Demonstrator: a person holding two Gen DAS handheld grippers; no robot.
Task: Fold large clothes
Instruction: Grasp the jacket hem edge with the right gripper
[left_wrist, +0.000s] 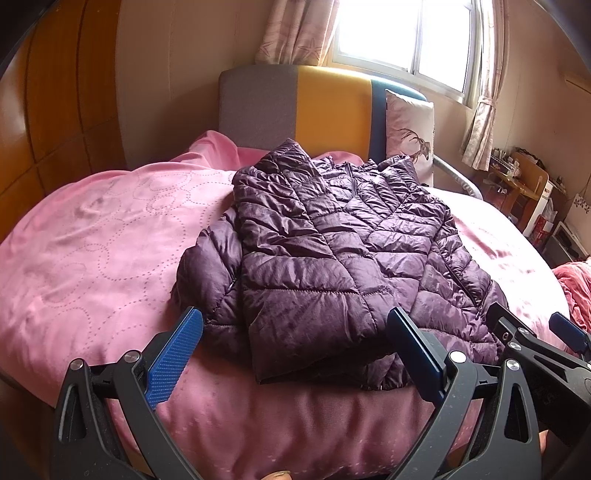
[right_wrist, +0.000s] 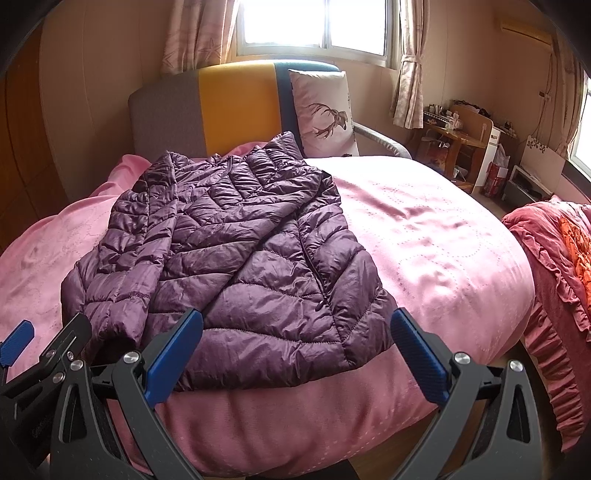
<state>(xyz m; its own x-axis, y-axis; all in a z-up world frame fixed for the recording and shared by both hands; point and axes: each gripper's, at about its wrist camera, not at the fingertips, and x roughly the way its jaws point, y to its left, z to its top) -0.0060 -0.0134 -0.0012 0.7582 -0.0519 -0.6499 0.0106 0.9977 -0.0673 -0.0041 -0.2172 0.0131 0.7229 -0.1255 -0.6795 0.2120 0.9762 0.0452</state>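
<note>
While daylight is pouring through the window (right_wrist: 314, 22), the bed (right_wrist: 443, 236) is taking up most of both views, its pink cover (left_wrist: 92, 240) lying smooth and stitched with dotted loops. A headboard (left_wrist: 295, 110) in grey, yellow and blue panels is standing at the far end, and a pillow (right_wrist: 325, 114) printed with a deer is leaning upright against the blue panel. Pink curtains (right_wrist: 406, 62) are hanging at both sides of the window. A red ruffled blanket (right_wrist: 554, 266) is lying just beside the bed on the right, and a wooden desk (right_wrist: 458, 140) crowded with small items is standing in the far right corner.

The jacket (left_wrist: 332, 258), a purple quilted one, is lying front up across the middle of the bed, collar toward the headboard and hem at the near edge. Its left-hand sleeve is lying folded over the body, with the cuff near the hem.

The left gripper (left_wrist: 295, 354) is hovering just short of the hem, its blue fingers (left_wrist: 177, 354) standing wide apart and gripping nothing. The right gripper (right_wrist: 295, 354) is hovering alongside it at the jacket's near right corner, its fingers (right_wrist: 173, 354) also spread wide with nothing between them. Each gripper is showing at the edge of the other's view.
</note>
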